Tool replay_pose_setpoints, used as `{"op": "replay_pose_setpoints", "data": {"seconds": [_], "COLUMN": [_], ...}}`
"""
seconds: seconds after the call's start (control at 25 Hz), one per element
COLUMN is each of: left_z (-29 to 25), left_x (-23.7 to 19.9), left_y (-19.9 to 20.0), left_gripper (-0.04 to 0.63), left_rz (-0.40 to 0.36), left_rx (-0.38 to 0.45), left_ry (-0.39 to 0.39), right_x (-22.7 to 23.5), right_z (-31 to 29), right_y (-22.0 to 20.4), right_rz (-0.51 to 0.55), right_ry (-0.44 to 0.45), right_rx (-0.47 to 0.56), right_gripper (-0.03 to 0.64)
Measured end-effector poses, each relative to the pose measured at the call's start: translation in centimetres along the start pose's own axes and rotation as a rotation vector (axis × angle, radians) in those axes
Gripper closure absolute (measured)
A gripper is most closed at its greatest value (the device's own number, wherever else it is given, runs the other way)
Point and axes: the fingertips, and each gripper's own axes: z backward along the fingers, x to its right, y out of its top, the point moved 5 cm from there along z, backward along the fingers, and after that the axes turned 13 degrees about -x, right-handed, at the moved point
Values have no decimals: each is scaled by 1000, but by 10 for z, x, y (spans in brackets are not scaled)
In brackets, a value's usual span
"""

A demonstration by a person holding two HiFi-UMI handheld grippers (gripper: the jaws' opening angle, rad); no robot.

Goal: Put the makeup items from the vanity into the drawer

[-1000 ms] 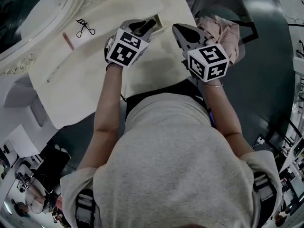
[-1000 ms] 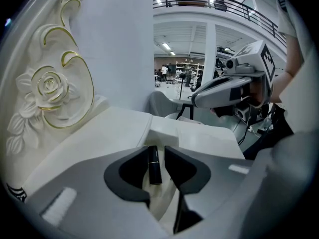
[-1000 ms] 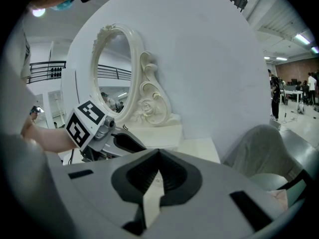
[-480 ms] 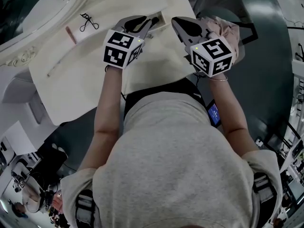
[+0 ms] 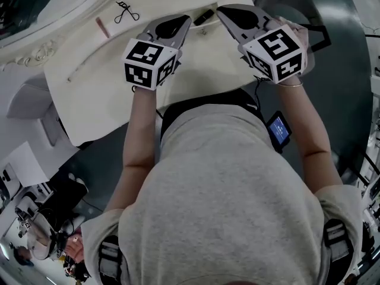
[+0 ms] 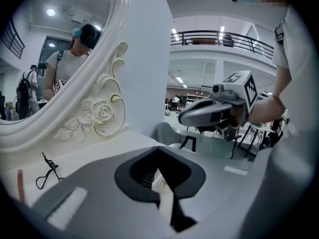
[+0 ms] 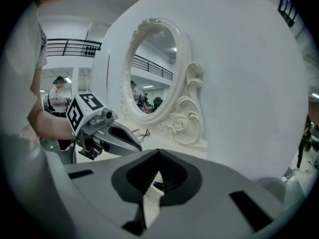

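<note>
On the cream vanity top [image 5: 95, 94] lie a black eyelash curler [image 5: 123, 12] and a pink stick [image 5: 103, 27], far left of both grippers. The curler [image 6: 47, 171] and the stick [image 6: 20, 185] also show in the left gripper view. A small dark item [image 5: 203, 16] lies between the two grippers' tips. My left gripper [image 5: 189, 19] hovers over the vanity, jaws shut with nothing between them [image 6: 158, 149]. My right gripper [image 5: 221, 10] is beside it, jaws together and empty [image 7: 159, 154]. I cannot make out a drawer.
An ornate white oval mirror [image 6: 60, 59] stands at the back of the vanity against a white wall [image 7: 239, 83]. The vanity's near edge runs just in front of the person's body. A small device with a blue screen [image 5: 278, 129] hangs at the person's right hip.
Both grippers have moved forward over the vanity, toward its far edge. The left gripper's jaws have closed. The curler and pink stick lie where they were.
</note>
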Motion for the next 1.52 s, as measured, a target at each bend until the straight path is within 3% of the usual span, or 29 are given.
{"op": "replay_pose_setpoints", "data": {"seconds": [0.16,0.52,1.52], "left_z": [16,48,47], "left_x": [1,-4,-5], "left_y": [-13,-17,-24], "left_gripper": [586,586,586], "left_rz": [-3,99,104], "left_rx": [19,143,135], "left_ry": [6,-9,-47], "right_x": [-16,-49,-67], "right_z": [-2,-9,-23], "right_y": [19,32,25], "right_rz": [61,71,43], "right_ry": [8,14,40], "right_rx": [4,-6,-37], "right_gripper": [620,620,620]}}
